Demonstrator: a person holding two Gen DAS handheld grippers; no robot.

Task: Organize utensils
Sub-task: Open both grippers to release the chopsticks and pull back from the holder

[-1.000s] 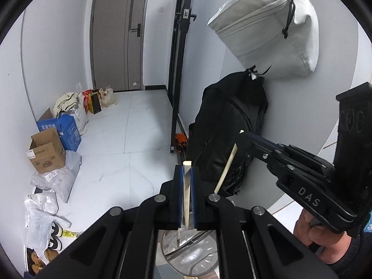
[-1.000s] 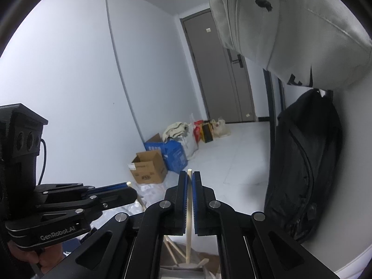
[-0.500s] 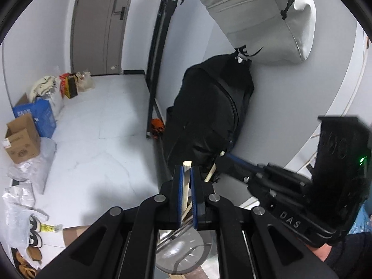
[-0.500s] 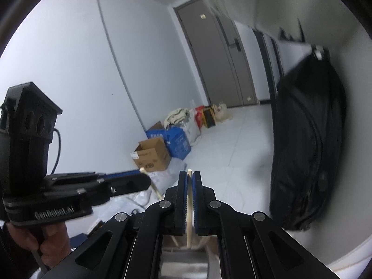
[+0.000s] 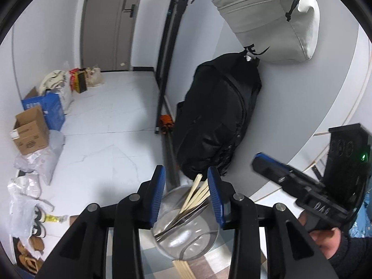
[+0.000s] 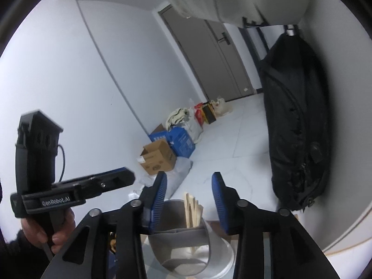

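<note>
A shiny metal utensil holder (image 5: 186, 237) stands just below my left gripper (image 5: 186, 197), which is open and empty above it. Several wooden chopsticks (image 5: 194, 195) stand in it, leaning up toward the right. The same holder (image 6: 186, 248) and chopsticks (image 6: 191, 209) show in the right wrist view, just below my right gripper (image 6: 189, 200), which is open and empty. The right gripper body (image 5: 309, 193) appears at the right of the left wrist view; the left gripper body (image 6: 69, 195) appears at the left of the right wrist view.
More chopsticks (image 5: 183, 268) lie on the checked table surface (image 5: 204, 267) in front of the holder. A black backpack (image 5: 216, 121) and a grey bag (image 5: 272, 18) hang on the wall at right. Cardboard boxes (image 5: 30, 130) and plastic bags (image 5: 34, 162) sit on the floor at left.
Both grippers were shut on a chopstick each; now both are open and empty, and the chopsticks stand in the holder. Both grippers have tilted down toward the holder.
</note>
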